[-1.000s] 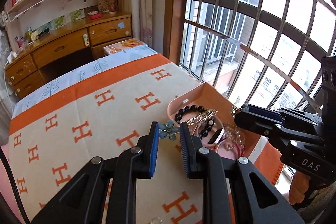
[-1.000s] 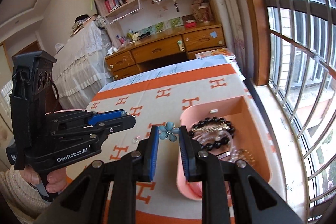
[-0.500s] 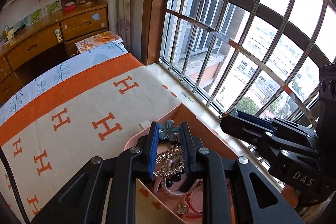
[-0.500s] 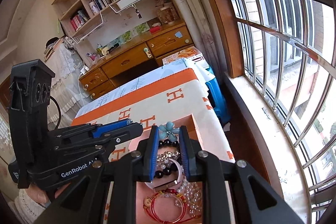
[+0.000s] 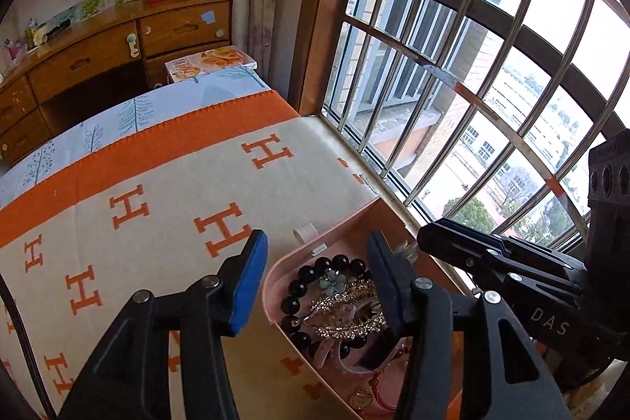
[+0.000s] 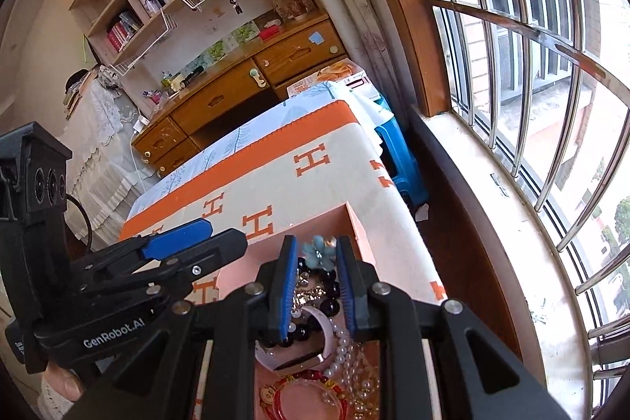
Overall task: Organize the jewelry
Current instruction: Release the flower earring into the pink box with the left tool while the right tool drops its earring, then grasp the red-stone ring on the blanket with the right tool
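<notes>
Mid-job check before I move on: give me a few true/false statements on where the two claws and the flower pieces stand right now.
1. The left claw is open. True.
2. The right claw is empty. False: it is shut on a blue flower earring.
3. A flower earring lies in the pink tray on the black bead bracelet. True.
4. The tray sits in the middle of the blanket. False: it sits at the window-side edge.
5. The tray holds only beads. False: a pearl strand and red bangle lie there too.
</notes>
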